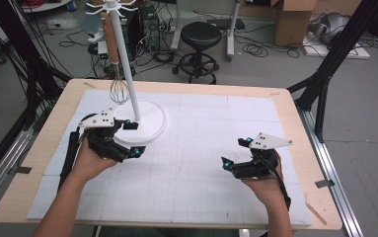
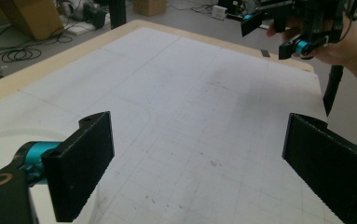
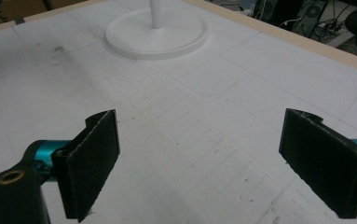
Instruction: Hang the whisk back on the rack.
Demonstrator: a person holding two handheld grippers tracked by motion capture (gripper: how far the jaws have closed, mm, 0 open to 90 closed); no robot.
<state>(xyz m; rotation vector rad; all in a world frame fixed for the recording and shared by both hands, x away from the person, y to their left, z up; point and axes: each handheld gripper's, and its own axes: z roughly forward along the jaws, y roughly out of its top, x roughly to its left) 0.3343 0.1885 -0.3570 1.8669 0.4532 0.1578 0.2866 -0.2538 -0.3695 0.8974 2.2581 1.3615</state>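
Note:
A white stand (image 1: 127,66) with a round base (image 1: 153,120) rises at the table's back left. From a hook near its top hangs a wire whisk (image 1: 119,90) with a wooden handle. My left gripper (image 1: 133,139) sits low at the front edge of the base, open, with nothing between its jaws; in the left gripper view (image 2: 195,158) bare mat lies between them. My right gripper (image 1: 235,152) rests at the right of the mat, open and empty (image 3: 199,158), pointing toward the base (image 3: 157,35). The right gripper (image 2: 274,35) also shows far off in the left gripper view.
A white gridded mat (image 1: 201,128) covers the wooden table (image 1: 43,148). Behind the table on the floor stand a black stool (image 1: 200,37), cardboard boxes (image 1: 292,19) and loose cables. Black frame legs (image 1: 324,74) stand at the right.

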